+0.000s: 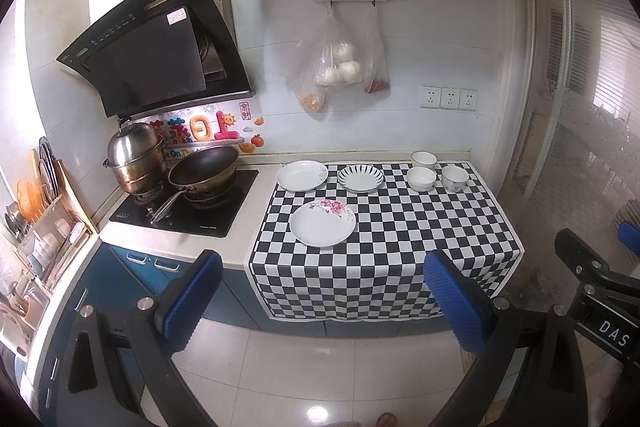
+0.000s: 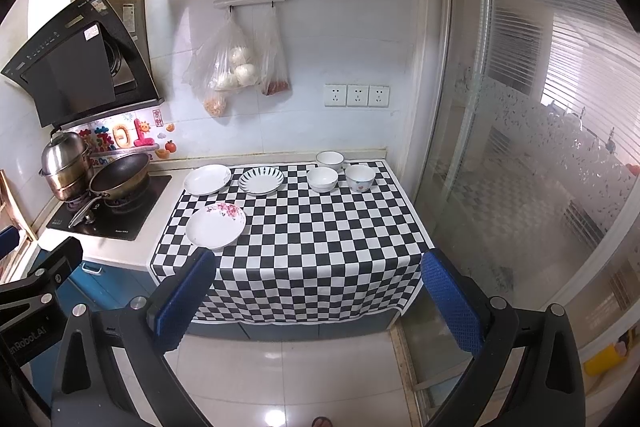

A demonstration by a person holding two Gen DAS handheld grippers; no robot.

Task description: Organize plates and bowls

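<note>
Three plates lie on a black-and-white checkered cloth [image 1: 400, 247]: a flowered plate [image 1: 322, 223] [image 2: 215, 225] nearest, a plain white plate [image 1: 302, 175] [image 2: 207, 179] at the back left, a striped plate [image 1: 360, 179] [image 2: 261, 180] beside it. Three bowls stand at the back right: one [image 1: 423, 159] [image 2: 329, 160] by the wall, a white one [image 1: 421, 179] [image 2: 322, 179], a patterned one [image 1: 454, 177] [image 2: 360, 177]. My left gripper [image 1: 324, 301] and right gripper [image 2: 320, 297] are open and empty, held back from the counter above the floor.
A stove [image 1: 188, 205] with a wok [image 1: 202, 169] and a steel steamer pot [image 1: 134, 159] sits left of the cloth. A dish rack [image 1: 44, 223] stands at far left. Plastic bags [image 1: 340, 67] hang on the wall. A glass door [image 2: 540, 167] is at right.
</note>
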